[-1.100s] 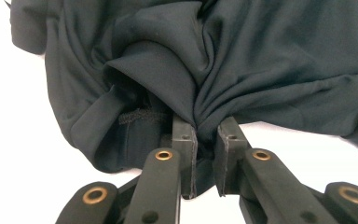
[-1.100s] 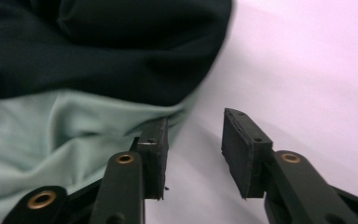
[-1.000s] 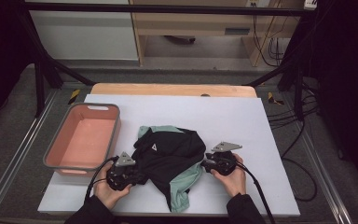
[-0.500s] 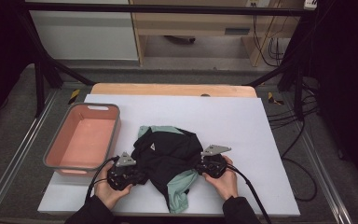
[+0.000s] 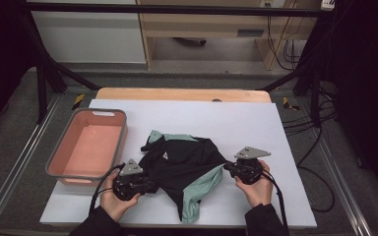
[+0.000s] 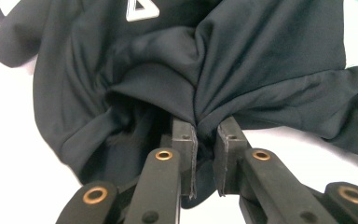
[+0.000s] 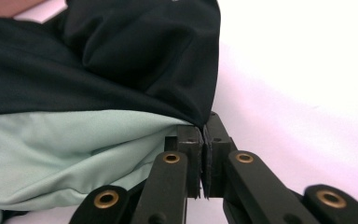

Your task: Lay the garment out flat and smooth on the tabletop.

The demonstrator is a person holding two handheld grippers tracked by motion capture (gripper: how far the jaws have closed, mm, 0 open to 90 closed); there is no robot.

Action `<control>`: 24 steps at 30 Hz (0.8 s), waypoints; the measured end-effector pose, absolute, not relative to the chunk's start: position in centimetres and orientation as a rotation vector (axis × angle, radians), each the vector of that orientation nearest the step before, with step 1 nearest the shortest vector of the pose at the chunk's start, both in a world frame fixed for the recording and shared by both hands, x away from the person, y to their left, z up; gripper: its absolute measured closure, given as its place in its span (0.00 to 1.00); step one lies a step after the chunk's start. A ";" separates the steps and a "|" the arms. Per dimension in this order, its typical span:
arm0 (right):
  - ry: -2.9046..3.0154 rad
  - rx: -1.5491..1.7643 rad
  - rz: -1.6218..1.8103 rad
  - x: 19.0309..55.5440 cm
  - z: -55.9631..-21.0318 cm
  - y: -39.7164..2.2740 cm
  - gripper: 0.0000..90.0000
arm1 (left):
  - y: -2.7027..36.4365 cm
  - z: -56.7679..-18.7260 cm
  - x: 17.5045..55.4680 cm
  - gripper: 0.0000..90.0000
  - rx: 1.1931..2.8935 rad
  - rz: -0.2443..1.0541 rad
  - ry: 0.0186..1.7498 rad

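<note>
A black shirt [image 5: 184, 164] with mint-green panels and a small white triangle logo lies crumpled near the front of the white table cover [image 5: 256, 123]. My left gripper [image 5: 150, 186] is at its left side, shut on a bunched fold of the black cloth [image 6: 242, 60], which is pinched between the pads of the left gripper [image 6: 206, 135]. My right gripper [image 5: 228, 168] holds the shirt's right edge. Its jaws have just been closing and now stand shut on the black hem [image 7: 121, 56] above the mint cloth, as the right gripper [image 7: 202, 133] shows up close.
A pink basin [image 5: 123, 142] with a grey rim sits at the left of the table, close to my left hand. A wooden board edge [image 5: 182, 94] runs along the far side. Bare white cover stretches behind and to the right of the shirt.
The right gripper went in to the shirt's right edge, shut on it, then pulled right and slightly up, stretching the cloth. The left gripper stayed put.
</note>
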State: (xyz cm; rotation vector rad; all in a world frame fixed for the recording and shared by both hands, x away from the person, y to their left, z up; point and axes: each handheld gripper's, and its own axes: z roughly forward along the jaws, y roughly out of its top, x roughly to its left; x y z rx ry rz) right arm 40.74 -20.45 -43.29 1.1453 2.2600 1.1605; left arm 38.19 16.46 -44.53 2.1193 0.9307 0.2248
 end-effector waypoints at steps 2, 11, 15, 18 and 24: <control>2.236 1.132 1.167 40.5 -42.3 -20.9 0.99 | 15.9 -44.0 38.3 0.89 2.111 0.230 0.910; 2.117 1.061 1.213 38.1 -37.3 -22.7 0.99 | 14.3 -42.7 39.9 0.89 2.094 0.251 0.878; 2.235 1.076 1.217 38.8 -39.5 -21.6 0.98 | 15.6 -43.5 40.1 0.89 2.112 0.242 0.933; 2.365 1.083 1.202 39.4 -42.3 -19.9 0.97 | 16.7 -44.1 39.5 0.89 2.141 0.250 0.950; 2.471 1.067 1.173 40.2 -46.1 -16.7 0.88 | 17.8 -45.1 38.9 0.89 2.154 0.257 0.974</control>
